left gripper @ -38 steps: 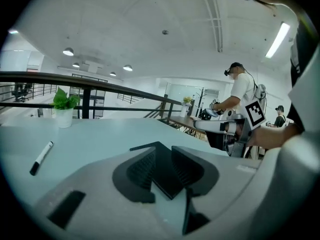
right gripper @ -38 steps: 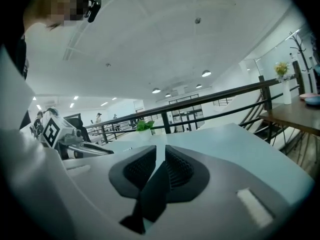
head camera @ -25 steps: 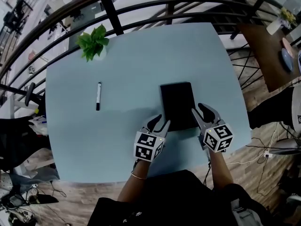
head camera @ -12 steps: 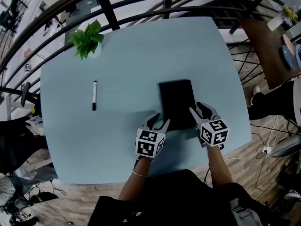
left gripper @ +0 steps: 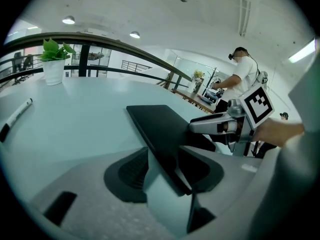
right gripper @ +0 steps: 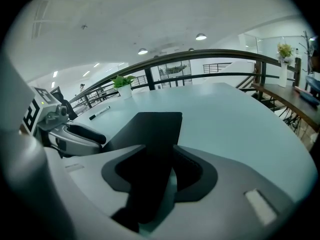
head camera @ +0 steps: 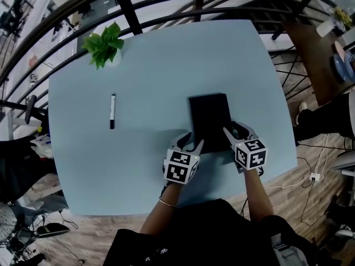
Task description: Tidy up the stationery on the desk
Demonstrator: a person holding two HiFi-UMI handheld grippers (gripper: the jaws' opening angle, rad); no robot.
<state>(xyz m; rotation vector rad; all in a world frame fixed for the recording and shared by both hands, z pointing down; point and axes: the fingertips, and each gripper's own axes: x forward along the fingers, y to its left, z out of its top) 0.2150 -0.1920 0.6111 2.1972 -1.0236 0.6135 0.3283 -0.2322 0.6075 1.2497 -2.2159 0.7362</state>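
Observation:
A black notebook (head camera: 209,121) lies flat on the light blue table (head camera: 155,65), right of centre. My left gripper (head camera: 193,140) is at its near left corner and my right gripper (head camera: 233,129) at its near right corner. Both have just been opening and now stand open, each with a corner of the notebook (left gripper: 160,129) between its jaws and no pad pressing on it. The right gripper view shows the notebook (right gripper: 155,129) running out from between the jaws. A black-and-white marker pen (head camera: 111,111) lies apart at the left.
A small potted plant (head camera: 102,46) stands at the table's far left corner. A dark curved railing (head camera: 166,4) runs behind the table. A wooden desk (head camera: 321,60) is off to the right. The table's near edge is just below the grippers.
Both grippers have sunk a little toward the table at the notebook's near corners and their jaws have widened. The notebook and the pen have stayed where they were.

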